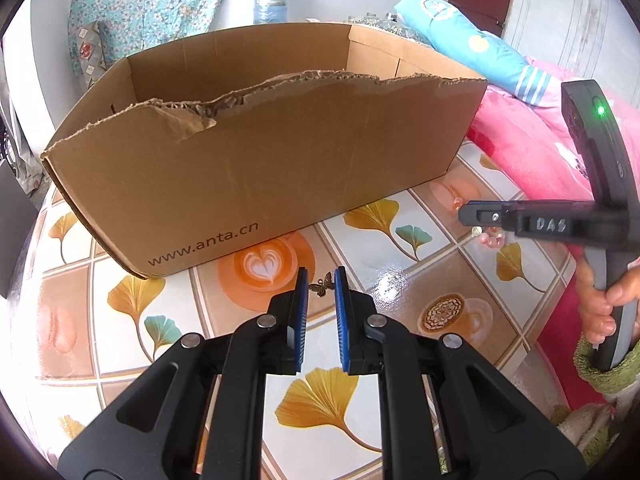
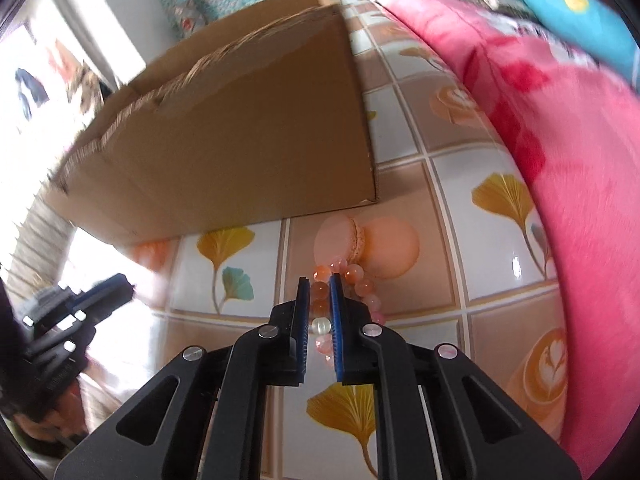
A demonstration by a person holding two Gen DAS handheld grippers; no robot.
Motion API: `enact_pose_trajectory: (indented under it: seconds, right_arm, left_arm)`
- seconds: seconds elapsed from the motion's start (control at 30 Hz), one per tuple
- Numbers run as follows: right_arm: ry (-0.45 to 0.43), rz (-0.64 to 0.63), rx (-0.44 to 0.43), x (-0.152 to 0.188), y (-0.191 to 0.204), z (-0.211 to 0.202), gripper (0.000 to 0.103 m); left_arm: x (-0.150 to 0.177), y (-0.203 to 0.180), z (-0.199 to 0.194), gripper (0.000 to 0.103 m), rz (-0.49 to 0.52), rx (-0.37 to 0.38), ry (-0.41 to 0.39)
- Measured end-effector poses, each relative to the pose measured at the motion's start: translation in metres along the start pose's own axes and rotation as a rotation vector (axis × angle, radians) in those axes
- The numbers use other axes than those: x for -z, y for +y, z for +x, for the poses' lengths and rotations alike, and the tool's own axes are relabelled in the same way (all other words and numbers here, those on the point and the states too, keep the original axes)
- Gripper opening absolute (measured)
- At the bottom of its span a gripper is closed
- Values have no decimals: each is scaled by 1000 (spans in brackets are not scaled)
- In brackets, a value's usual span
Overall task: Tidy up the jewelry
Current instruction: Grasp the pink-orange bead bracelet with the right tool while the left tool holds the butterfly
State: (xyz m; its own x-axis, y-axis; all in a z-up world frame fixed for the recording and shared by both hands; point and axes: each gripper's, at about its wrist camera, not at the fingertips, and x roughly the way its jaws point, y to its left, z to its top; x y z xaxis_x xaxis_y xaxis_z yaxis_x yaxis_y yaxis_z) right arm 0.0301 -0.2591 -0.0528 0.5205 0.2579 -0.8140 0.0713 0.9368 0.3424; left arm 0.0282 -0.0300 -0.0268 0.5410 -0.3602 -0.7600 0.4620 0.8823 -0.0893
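A small bronze butterfly charm [image 1: 325,285] sits between the blue pads of my left gripper [image 1: 322,280], which is shut on it just above the tiled tablecloth. My right gripper [image 2: 320,292] is shut on a bracelet [image 2: 352,270] of orange, pink and white beads, part of whose loop lies beyond its tips on the table. In the left wrist view the right gripper [image 1: 464,214] comes in from the right, with a few of the bracelet's beads [image 1: 490,238] under it. The left gripper [image 2: 120,284] shows blurred at the left edge of the right wrist view.
A large open cardboard box [image 1: 260,168] [image 2: 240,140] with a torn front rim stands on the table behind both grippers. A pink blanket [image 1: 520,140] [image 2: 580,200] and a blue pillow [image 1: 472,40] border the table on the right. A person's hand [image 1: 600,304] holds the right gripper's handle.
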Motion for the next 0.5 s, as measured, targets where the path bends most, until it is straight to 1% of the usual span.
enact_pose_trajectory:
  seconds: [0.17, 0.3, 0.47, 0.5]
  right_arm:
    - [-39, 120, -125, -7, -24, -11, 10]
    - [-87, 212, -262, -3, -37, -22, 10]
    - [-117, 286, -382, -2, -51, -27, 10]
    - [-121, 296, -398, -3, -48, -28, 10]
  left_arm:
    - [0, 0, -3, 12, 0, 0, -5]
    - [0, 1, -5, 12, 1, -1, -9]
    - [1, 0, -10, 12, 3, -5, -16]
    - [0, 0, -11, 12, 4, -5, -18]
